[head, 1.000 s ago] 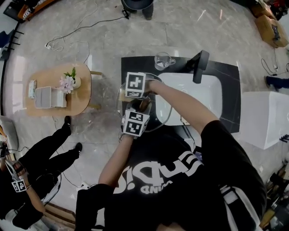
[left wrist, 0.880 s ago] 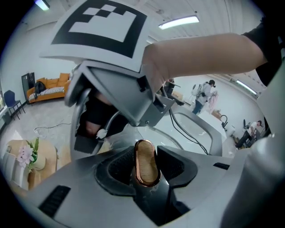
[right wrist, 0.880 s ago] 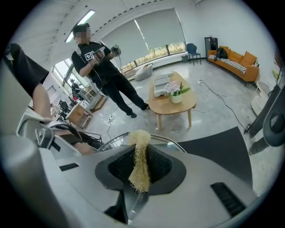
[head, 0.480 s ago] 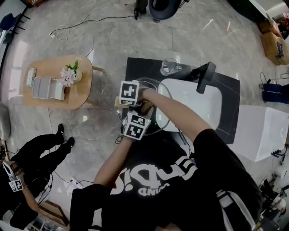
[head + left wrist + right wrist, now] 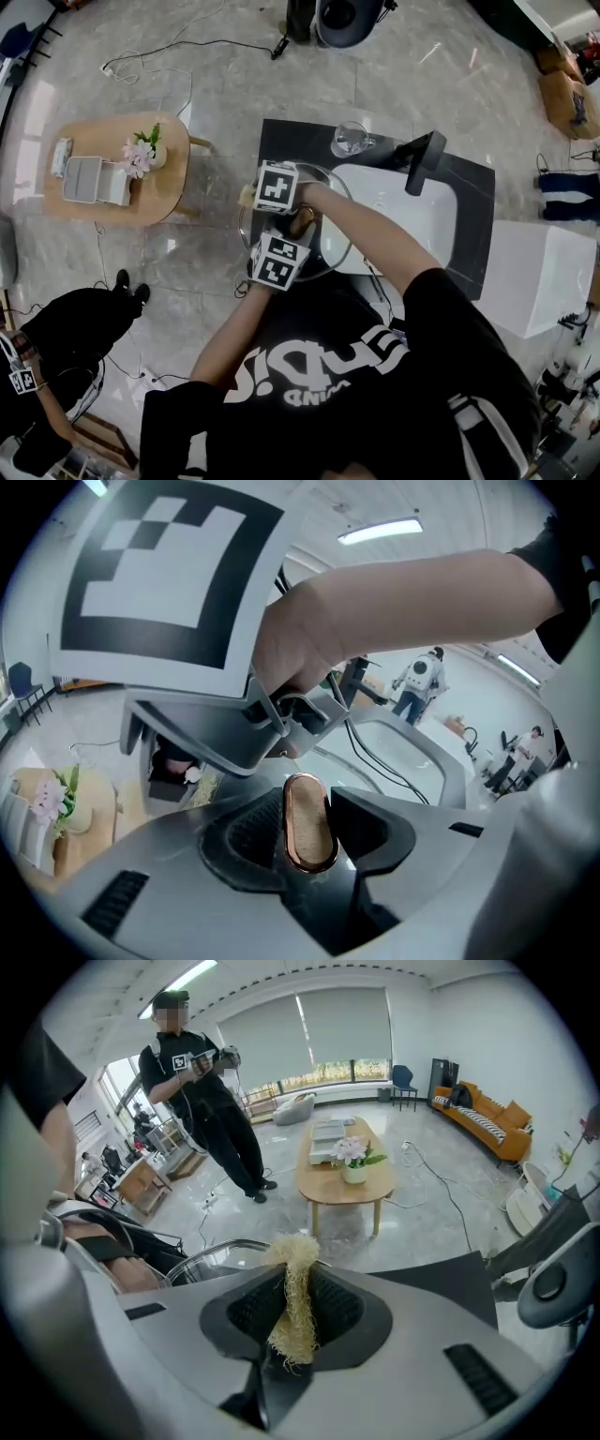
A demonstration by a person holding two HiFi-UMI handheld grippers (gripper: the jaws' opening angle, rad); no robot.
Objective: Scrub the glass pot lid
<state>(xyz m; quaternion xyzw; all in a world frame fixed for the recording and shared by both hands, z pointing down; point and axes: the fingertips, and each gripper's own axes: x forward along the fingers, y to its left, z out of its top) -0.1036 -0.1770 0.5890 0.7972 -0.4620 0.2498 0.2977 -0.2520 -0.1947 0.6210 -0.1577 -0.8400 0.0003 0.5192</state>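
Lid scrub at the sink. Left gripper [image 5: 298,227] has its fingers [image 5: 370,827] clamped on the copper-rimmed knob [image 5: 309,822] of the glass pot lid [image 5: 325,253]. The knob fills the gap between them. The lid hangs in the air over the left end of the dark counter [image 5: 473,187] and the white sink [image 5: 422,211], with its left rim out past the counter edge over the floor.

Right gripper [image 5: 253,194] is just beyond the left one, at the lid's far-left rim. Its fingers [image 5: 337,1307] are pinched on a tan fibre scrubber [image 5: 295,1302], and the frayed tip sticks out at the lid's rim [image 5: 216,1251]. Can't tell if the tip presses on the glass.

Black faucet [image 5: 419,159] stands behind the sink, with a clear glass cup [image 5: 349,138] on the counter near it. Wooden side table [image 5: 159,202] with flowers [image 5: 141,169] stands well to the left. Person in black [image 5: 202,1101] stands beyond that table.
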